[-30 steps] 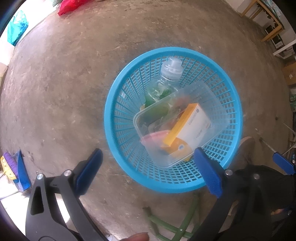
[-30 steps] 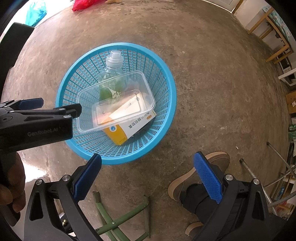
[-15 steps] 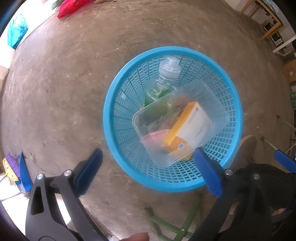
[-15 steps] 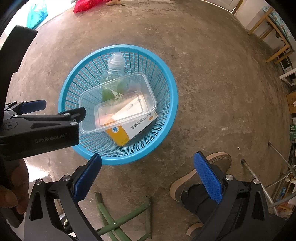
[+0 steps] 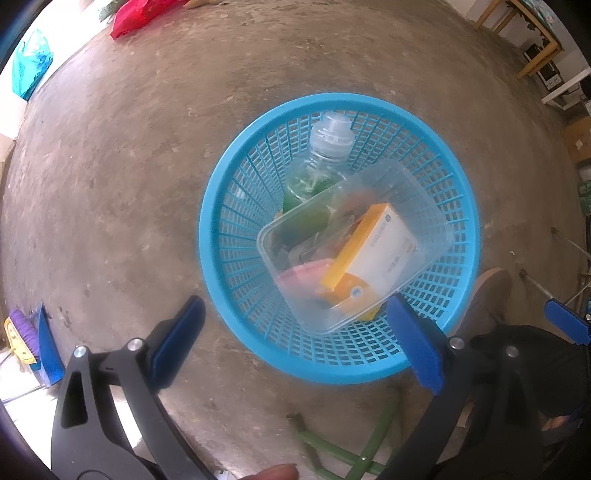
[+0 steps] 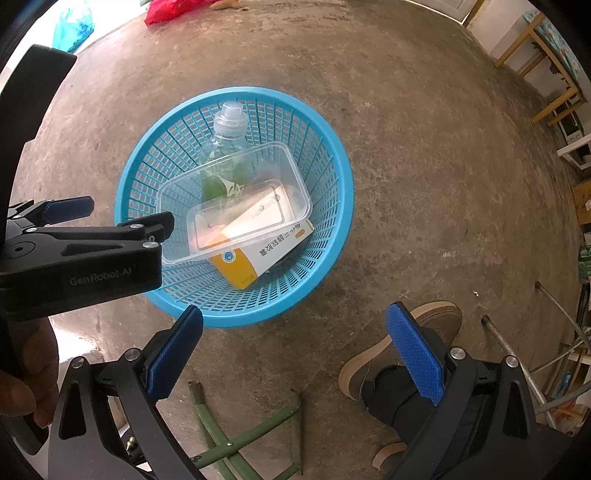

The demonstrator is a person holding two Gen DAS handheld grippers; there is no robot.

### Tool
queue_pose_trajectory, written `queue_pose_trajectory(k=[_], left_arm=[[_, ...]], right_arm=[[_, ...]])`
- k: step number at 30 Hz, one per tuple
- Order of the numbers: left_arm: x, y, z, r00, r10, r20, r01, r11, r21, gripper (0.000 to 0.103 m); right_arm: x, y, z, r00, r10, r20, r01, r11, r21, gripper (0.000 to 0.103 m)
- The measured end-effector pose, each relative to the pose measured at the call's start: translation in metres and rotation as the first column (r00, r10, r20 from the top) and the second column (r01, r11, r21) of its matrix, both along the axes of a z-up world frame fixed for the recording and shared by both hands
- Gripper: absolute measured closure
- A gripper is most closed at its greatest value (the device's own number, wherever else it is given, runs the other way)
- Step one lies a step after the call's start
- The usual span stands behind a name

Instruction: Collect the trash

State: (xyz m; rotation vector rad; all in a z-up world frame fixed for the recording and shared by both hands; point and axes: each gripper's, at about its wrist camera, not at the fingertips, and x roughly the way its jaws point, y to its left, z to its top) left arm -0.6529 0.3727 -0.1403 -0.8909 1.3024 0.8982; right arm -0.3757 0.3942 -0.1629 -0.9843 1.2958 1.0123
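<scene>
Not much has shifted, the blue basket [image 5: 218, 236] just drifted slightly in both views. Left gripper [image 5: 295, 343] and right gripper [image 6: 295, 354] both hang wide open, holding nothing. All the trash sits in the basket at 12 o'clock from the left one, which looks nearer; the clear container [image 5: 369, 302] runs 7-to-1.

Bare concrete floor [image 6: 424, 155]. Red bag [image 5: 142, 16] and teal bag [image 5: 31, 68] at far edge. Green metal frame [image 6: 236, 439] lying near brown shoe [image 6: 399, 350]. Wooden furniture [image 6: 543, 70] far right. Purple brush [image 5: 24, 332] at left.
</scene>
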Motion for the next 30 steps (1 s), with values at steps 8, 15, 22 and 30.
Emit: queue_pose_trajectory(k=[8, 15, 22, 30], left_arm=[[0.0013, 0.0002, 0.0007, 1.000, 0.003, 0.000, -0.003, 1.000, 0.006, 0.008], [0.0018, 0.0012, 0.0002, 1.000, 0.003, 0.001, -0.003, 1.000, 0.003, 0.008], [0.0008, 0.0021, 0.0000, 1.000, 0.003, 0.001, -0.003, 1.000, 0.003, 0.008], [0.0005, 0.0028, 0.0002, 1.000, 0.004, 0.003, -0.004, 1.000, 0.001, 0.008]], right_arm=[[-0.0003, 0.0002, -0.0003, 1.000, -0.001, -0.001, 0.001, 1.000, -0.001, 0.006], [-0.0008, -0.0004, -0.0005, 1.000, -0.002, -0.001, 0.002, 1.000, 0.001, 0.006], [-0.0005, -0.0003, -0.0008, 1.000, -0.003, -0.001, 0.003, 1.000, 0.000, 0.006], [-0.0005, -0.0005, -0.0008, 1.000, -0.003, -0.001, 0.003, 1.000, 0.000, 0.006]])
